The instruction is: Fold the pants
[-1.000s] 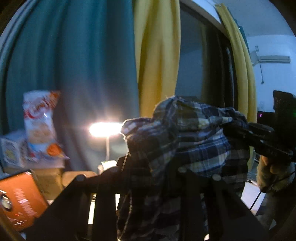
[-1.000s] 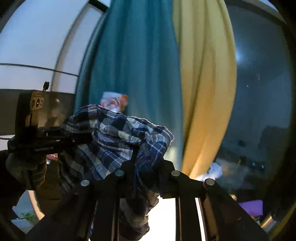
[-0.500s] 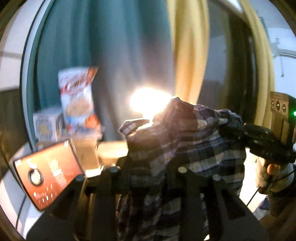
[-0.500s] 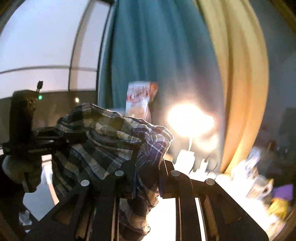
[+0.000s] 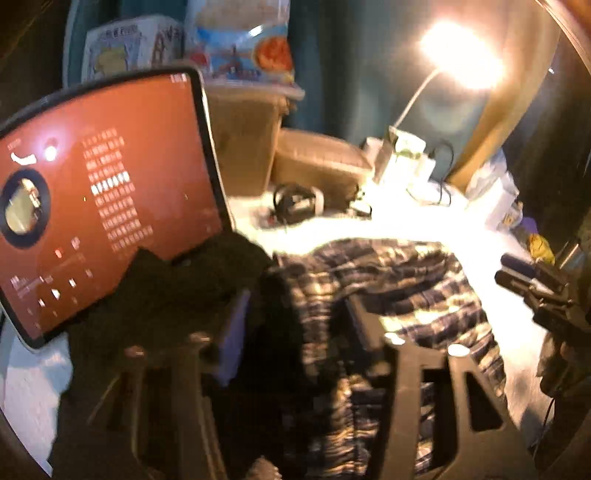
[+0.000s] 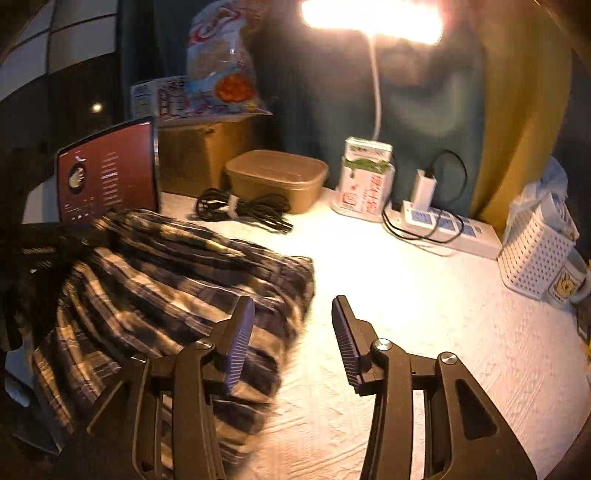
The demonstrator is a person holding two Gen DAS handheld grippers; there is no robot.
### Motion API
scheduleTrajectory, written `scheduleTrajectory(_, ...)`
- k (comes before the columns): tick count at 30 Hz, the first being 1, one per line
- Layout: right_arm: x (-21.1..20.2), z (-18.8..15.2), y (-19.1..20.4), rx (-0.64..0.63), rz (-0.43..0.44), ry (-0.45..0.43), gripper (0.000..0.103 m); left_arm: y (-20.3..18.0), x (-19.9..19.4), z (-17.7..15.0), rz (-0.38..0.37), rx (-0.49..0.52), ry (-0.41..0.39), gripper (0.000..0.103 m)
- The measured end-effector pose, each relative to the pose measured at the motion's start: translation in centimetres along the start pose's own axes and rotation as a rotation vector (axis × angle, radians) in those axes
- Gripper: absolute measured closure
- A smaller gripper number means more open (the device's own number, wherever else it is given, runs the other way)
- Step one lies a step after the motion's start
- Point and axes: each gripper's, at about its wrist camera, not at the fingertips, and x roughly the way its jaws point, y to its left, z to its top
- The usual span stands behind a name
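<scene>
Teal and mustard curtains (image 6: 424, 122) hang behind the white textured counter (image 6: 424, 314), lit by a glaring white desk lamp (image 6: 373, 18). Blue-and-white plaid fabric pants (image 6: 166, 280) lie in a crumpled heap on the counter's left part, just in front of a propped tablet with a red screen (image 6: 110, 173). Above the counter, the right claw (image 6: 291, 332) is spread wide and empty beside the heap, while the left claw (image 5: 295, 325) is also parted, with plaid cloth bunched between its fingers.

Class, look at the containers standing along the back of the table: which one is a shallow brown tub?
The brown tub beside the coiled black cable; unlike the tall cardboard box and white perforated basket, it is low and wide.
</scene>
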Motion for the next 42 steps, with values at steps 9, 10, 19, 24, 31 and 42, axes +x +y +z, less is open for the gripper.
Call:
scheduleTrajectory(9, -0.9, -0.8, -1.9, 0.033, -0.001, 0.002, 0.056, -2.2, -5.3, 3.1, -0.031, -0.009, -0.21, 0.024)
scheduleTrajectory(10, -1.4, -1.0, -2.3, 0.044, -0.003, 0.0, 0.056, -2.5, -5.9, 3.2, -0.026, -0.006, -0.218, 0.023)
scheduleTrajectory(19, -7.0, -3.5, -5.0, 0.103, -0.044, -0.022, 0.056, -9.7, -7.5, -0.1, -0.154, 0.057, -0.188, 0.022)
scheduleTrajectory(24, -10.4, -5.5, -6.7, 0.13, -0.081, -0.036, 0.056, -13.5, -7.4, -3.0, -0.205, 0.062, -0.135, 0.022)
scheduleTrajectory(31, -15.5, -8.4, -8.5, 0.166, -0.146, -0.078, 0.056, -18.2, -8.9, -5.7, -0.203, 0.095, -0.185, 0.022)
scheduleTrajectory(42, -24.6, -11.8, -9.6, 0.215, -0.282, -0.195, 0.056, -25.1, -13.7, -7.0, -0.149, 0.221, -0.349, 0.011)
